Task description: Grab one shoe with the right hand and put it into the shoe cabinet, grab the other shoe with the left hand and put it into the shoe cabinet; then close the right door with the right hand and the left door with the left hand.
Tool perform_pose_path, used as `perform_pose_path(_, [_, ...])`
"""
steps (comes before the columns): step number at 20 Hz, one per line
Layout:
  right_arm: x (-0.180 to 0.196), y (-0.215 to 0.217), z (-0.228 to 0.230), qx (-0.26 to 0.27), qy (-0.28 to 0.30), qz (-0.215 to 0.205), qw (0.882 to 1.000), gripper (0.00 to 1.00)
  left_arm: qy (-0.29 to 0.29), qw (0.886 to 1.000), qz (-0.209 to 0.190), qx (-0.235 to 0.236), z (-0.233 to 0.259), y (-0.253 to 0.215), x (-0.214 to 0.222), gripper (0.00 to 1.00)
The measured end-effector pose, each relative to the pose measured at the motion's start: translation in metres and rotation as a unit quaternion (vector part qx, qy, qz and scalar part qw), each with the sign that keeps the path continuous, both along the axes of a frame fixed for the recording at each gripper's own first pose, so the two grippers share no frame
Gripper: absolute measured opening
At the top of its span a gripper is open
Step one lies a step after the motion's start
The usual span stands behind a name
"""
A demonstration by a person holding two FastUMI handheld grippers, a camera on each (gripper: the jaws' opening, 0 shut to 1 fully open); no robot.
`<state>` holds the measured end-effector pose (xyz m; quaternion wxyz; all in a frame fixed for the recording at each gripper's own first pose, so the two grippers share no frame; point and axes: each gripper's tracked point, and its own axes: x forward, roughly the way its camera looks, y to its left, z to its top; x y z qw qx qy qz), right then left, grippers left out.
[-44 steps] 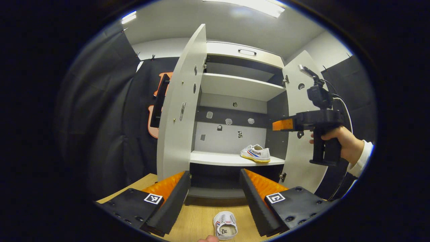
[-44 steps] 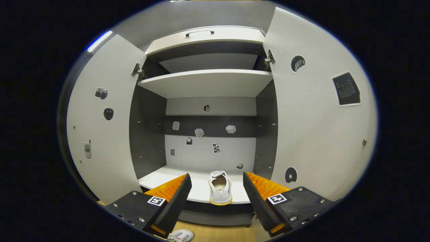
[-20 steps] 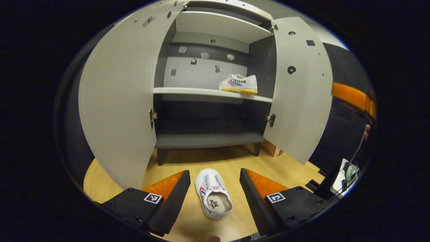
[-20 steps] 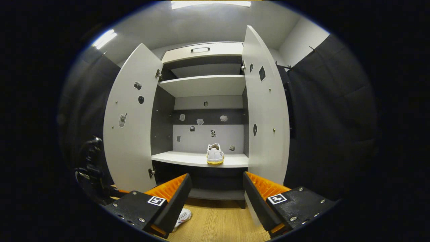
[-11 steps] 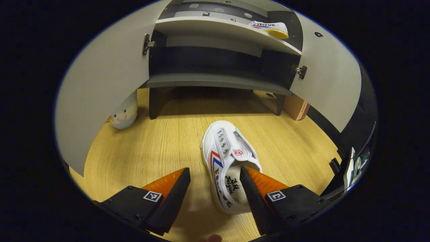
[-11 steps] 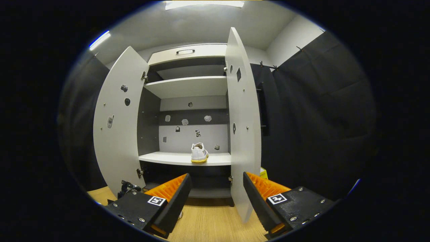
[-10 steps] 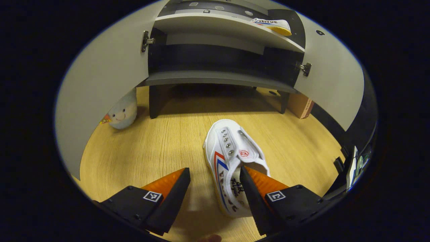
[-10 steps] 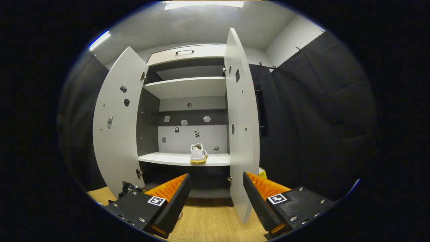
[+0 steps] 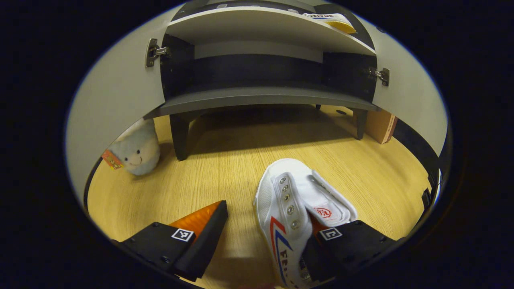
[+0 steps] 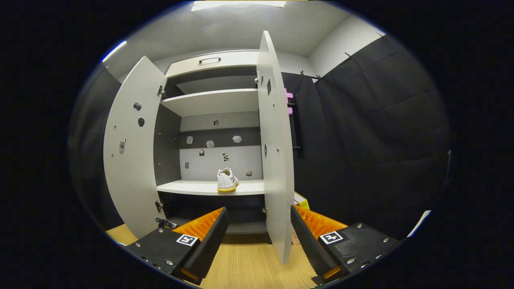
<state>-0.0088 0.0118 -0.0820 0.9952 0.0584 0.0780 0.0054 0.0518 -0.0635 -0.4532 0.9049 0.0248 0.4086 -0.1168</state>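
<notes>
A white shoe with red and blue stripes lies on the wooden floor in front of the cabinet. My left gripper is open and low over it. Its right finger is tucked inside the shoe's opening, and its left finger stands on the floor side. The other white shoe rests on the cabinet's middle shelf, also seen as the shoe at the top of the left gripper view. My right gripper is open, held back from the cabinet with nothing between its fingers.
Both cabinet doors stand open: the left door and the right door, edge-on ahead of my right gripper. A pale plush toy sits by the cabinet's left leg. A cardboard box stands beside its right leg.
My left gripper dropped to the floor and moved onto the shoe, its right finger sliding into the opening. My right gripper backed away from the cabinet and drifted right.
</notes>
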Motion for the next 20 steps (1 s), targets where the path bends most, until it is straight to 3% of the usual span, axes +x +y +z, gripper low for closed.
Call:
perform_pose_path(1, [0.000, -0.002, 0.000, -0.001, 0.000, -0.001, 1.000, 0.94, 0.001, 1.000, 0.005, -0.010, 0.001, -0.002, -0.002, 0.99])
perform_pose_path(3, [-0.001, -0.002, -0.001, -0.001, 0.002, 0.000, 1.000, 0.94, -0.001, 0.999, 0.005, -0.049, 0.007, -0.015, -0.004, 0.79])
perform_pose_path(6, [-0.001, -0.002, 0.001, 0.001, 0.001, 0.005, 1.000, 0.94, -0.014, 0.999, 0.024, -0.023, 0.015, -0.003, -0.007, 0.24])
perform_pose_path(7, [-0.001, -0.002, 0.002, 0.000, -0.001, 0.006, 1.000, 0.94, -0.019, 0.999, 0.026, -0.029, 0.023, -0.004, -0.010, 0.19])
perform_pose_path(8, [-0.001, -0.002, 0.004, 0.000, -0.002, 0.008, 1.000, 0.94, -0.030, 0.999, 0.025, -0.030, 0.035, -0.003, -0.012, 0.20])
perform_pose_path(9, [-0.001, -0.001, 0.004, 0.000, -0.004, 0.010, 1.000, 0.94, -0.047, 0.998, 0.030, -0.032, 0.052, 0.000, -0.014, 0.13])
perform_pose_path(12, [0.001, 0.004, 0.003, 0.006, -0.004, 0.018, 1.000, 0.94, -0.101, 0.992, 0.062, -0.034, 0.132, 0.006, -0.015, 0.13])
perform_pose_path(16, [0.001, 0.013, 0.000, 0.015, 0.000, 0.031, 0.999, 0.94, -0.184, 0.974, 0.129, -0.024, 0.260, 0.022, -0.002, 0.13])
perform_pose_path(20, [-0.002, 0.023, 0.002, 0.022, -0.002, 0.046, 0.999, 0.94, -0.233, 0.963, 0.127, -0.046, 0.362, 0.015, 0.041, 0.13])
